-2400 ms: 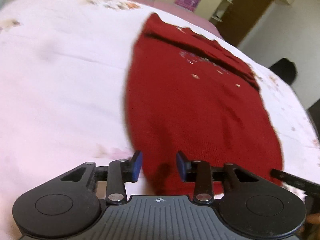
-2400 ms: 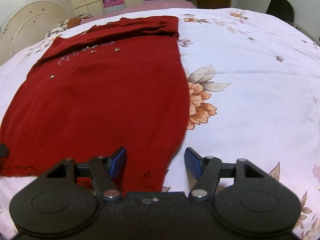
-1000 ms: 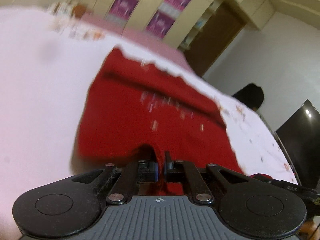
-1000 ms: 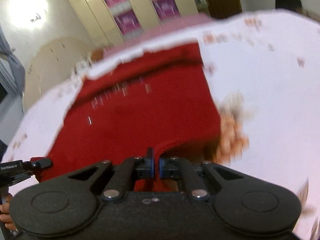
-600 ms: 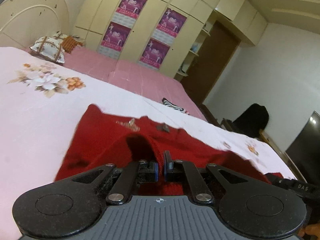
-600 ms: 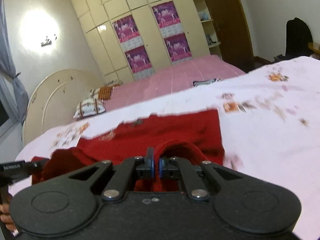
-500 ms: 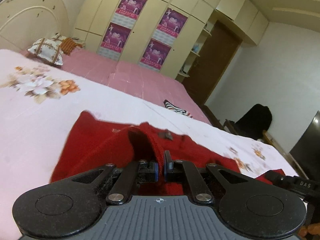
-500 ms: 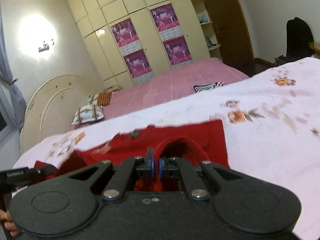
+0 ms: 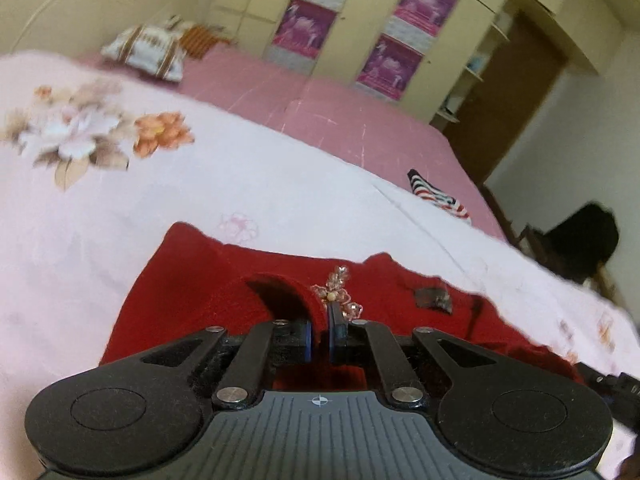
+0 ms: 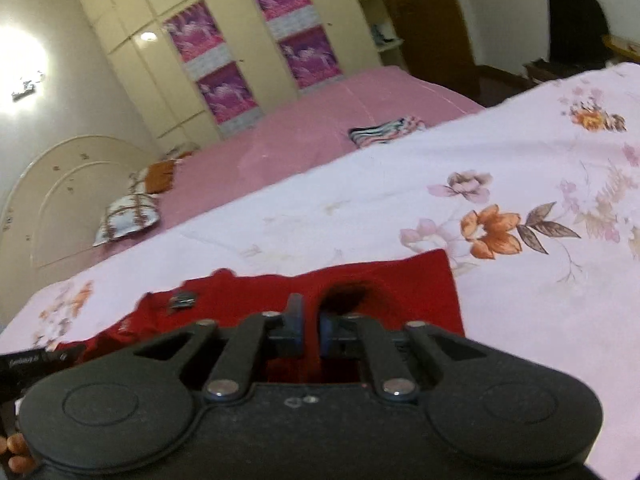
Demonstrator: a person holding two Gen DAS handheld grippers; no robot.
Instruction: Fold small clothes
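Left gripper and right gripper, each clamped on a raised fold of the red knit sweater. The sweater lies on the floral bedsheet, its beaded ornament just beyond the left fingertips.

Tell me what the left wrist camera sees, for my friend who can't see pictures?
The left gripper pinches a fold of a red sweater lying on a pale flowered bedspread. Farther back are a pillow and a cupboard with purple posters.
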